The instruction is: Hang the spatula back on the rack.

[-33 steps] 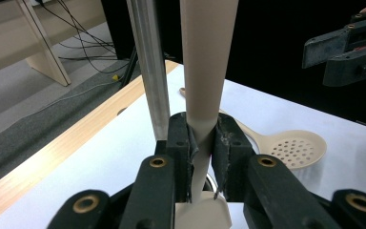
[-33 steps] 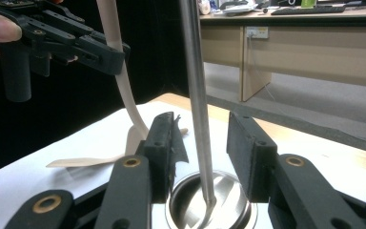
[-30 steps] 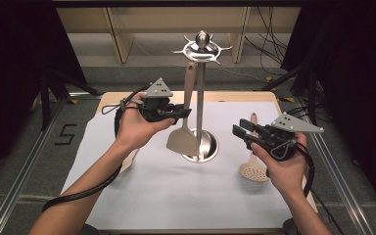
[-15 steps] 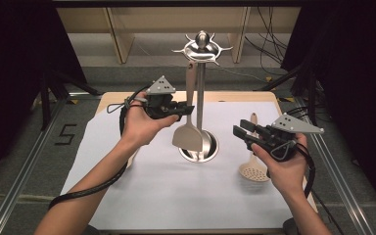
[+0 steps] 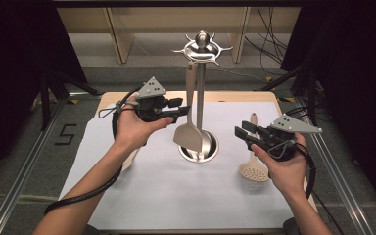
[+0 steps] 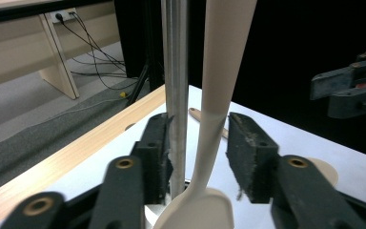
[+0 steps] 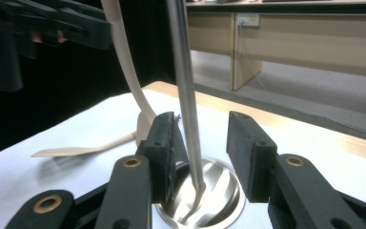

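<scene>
Spatula (image 5: 190,110) hangs by its handle tip from a hook of the metal utensil stand (image 5: 200,98), its flat blade just above the stand's round base and just beside the pole. The left gripper (image 5: 181,108) is level with the spatula's handle; its jaws have just been opening, and in the left gripper view the spatula (image 6: 214,109) stands between the pads with a gap on either side, so nothing is clamped. The pole (image 6: 176,86) rises close by the near pad. The right gripper (image 5: 241,133) hovers to the right of the stand with its jaws spread and nothing gripped. A slotted spoon (image 5: 252,161) lies on the white mat (image 5: 176,196) beside that hand. A wooden board edges the mat.
</scene>
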